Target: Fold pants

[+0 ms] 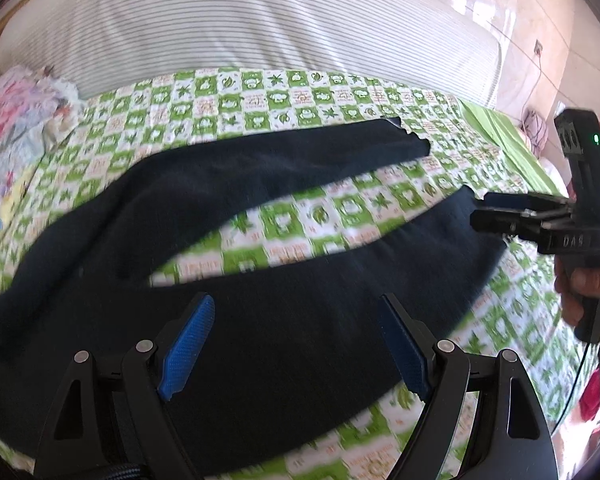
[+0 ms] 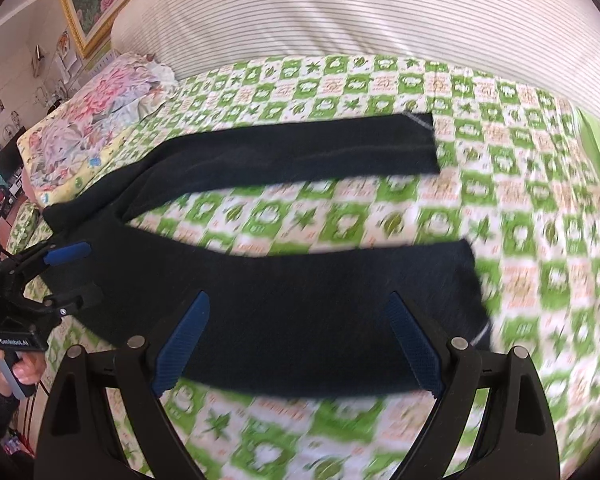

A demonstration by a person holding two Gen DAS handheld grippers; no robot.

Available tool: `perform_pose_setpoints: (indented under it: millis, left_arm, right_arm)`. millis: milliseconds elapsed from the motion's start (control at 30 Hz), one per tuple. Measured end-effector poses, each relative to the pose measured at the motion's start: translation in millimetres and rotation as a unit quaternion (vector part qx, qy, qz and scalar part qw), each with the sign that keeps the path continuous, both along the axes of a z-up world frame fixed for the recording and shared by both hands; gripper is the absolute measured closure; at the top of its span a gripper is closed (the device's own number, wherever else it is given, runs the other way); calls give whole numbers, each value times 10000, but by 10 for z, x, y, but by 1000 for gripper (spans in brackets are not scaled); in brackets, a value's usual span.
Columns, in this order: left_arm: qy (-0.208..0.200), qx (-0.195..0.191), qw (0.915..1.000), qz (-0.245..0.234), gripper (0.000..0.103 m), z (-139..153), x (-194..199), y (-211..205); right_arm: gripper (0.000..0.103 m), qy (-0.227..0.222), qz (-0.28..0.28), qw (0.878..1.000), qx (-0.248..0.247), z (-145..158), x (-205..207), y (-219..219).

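Both grippers hover wide open, holding nothing: left gripper [image 1: 292,344] over the waist end of the dark pants [image 2: 284,280], right gripper [image 2: 300,344] over the near leg by its cuff. Pinching one layer, or the bedspread [image 2: 500,216] beneath, could skew the fold.

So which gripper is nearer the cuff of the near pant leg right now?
Right. The right gripper hovers open over the near leg close to its cuff; the left gripper hovers open farther up the dark pants, toward the waist.
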State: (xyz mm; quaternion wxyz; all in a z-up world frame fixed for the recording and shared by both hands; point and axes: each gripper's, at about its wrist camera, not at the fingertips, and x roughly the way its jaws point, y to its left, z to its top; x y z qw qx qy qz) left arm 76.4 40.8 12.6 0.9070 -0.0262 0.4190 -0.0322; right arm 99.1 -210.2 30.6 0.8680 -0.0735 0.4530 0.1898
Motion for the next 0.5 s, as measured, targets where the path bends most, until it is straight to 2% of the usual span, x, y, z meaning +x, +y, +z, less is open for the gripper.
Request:
perform_pose_setpoints:
  millis: [100,267,500]
  left_arm:
    - [-39,221,9996,-150,19,68,238,44]
    - [-47,350,9983,-455,19,153,670,145]
    - [197,513,9942,-921,19,145,1442,316]
  right_arm:
    - [12,-38,-52,10000,12,87,243,-57]
    - [12,30,-147,9999,81,160,723,-132]
    - [17,85,-263,9996,12,188,1473,-219]
